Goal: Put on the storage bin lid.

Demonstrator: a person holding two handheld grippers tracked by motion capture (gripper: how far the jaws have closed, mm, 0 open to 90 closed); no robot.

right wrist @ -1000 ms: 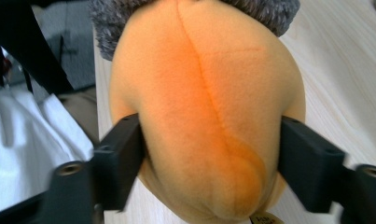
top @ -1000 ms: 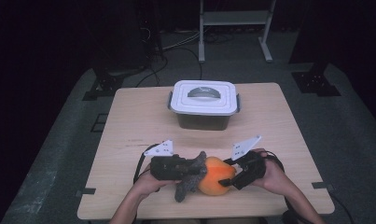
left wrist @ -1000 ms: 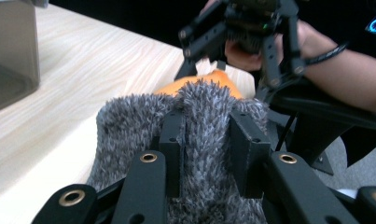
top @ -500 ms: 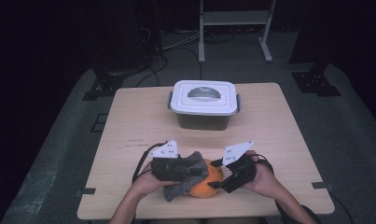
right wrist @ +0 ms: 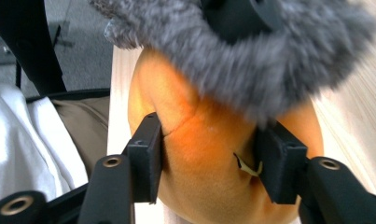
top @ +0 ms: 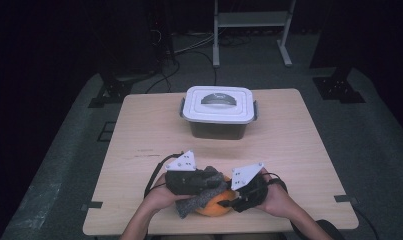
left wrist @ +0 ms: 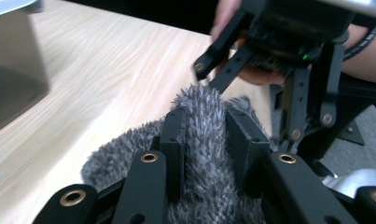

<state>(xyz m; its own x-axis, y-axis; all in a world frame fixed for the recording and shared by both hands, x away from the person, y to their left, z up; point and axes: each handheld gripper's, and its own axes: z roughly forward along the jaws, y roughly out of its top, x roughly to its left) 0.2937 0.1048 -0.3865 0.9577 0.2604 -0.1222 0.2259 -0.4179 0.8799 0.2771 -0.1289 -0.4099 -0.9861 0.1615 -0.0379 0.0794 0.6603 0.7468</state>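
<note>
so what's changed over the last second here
The right gripper has slid in along the near table edge and its jaws have just been closing around the orange plush, now pressing its sides. The left gripper stayed shut on the grey fuzzy cloth. The lidded container stayed in place.

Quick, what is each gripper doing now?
Left gripper: shut on the grey fuzzy cloth.
Right gripper: jaws have just been closing, now pressed on the orange fruit.

The lidded box (top: 219, 111) sits at the back of the tabletop (top: 299, 150). Up front, the furry cloth (top: 201, 197) lies draped over the round plush (top: 214, 204), between the left claw (top: 209, 181) and right claw (top: 237, 197).
</note>
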